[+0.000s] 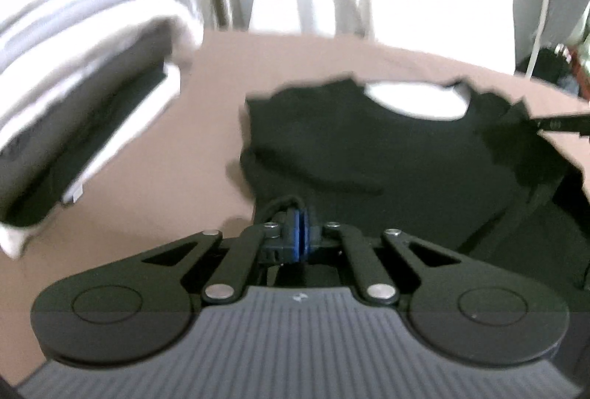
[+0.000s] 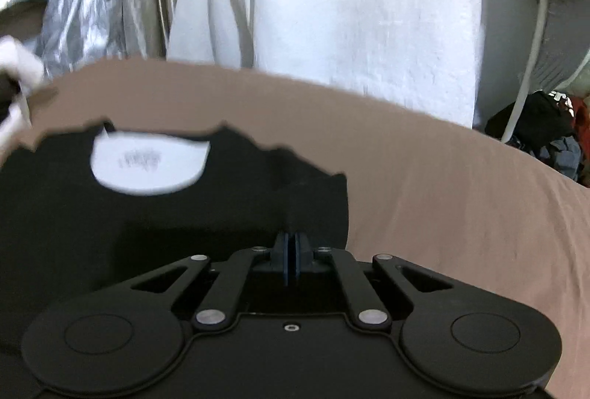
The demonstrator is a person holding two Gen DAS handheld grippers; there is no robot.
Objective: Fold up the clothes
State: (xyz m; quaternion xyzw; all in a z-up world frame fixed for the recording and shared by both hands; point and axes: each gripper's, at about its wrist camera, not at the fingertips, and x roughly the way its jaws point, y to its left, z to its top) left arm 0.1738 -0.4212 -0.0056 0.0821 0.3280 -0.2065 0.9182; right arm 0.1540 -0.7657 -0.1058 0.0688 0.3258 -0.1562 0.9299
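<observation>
the black shirt point(image 1: 368, 155) lies rumpled on the tan sheet point(image 1: 206, 126), white neck label up. left gripper point(image 1: 298, 233) and right gripper point(image 2: 290, 260) are both pinched on its near edge. only the left view shows folded clothes point(image 1: 73, 96) stacked alongside

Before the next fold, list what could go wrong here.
1. Both the left gripper and right gripper are shut on the black shirt; each seems to pinch only a small bit of fabric, so an edge may slip out.
2. The folded stack lies close on the left; a swinging fold might knock it.
3. Blur hides whether the shirt lies flat on the brown sheet.
</observation>
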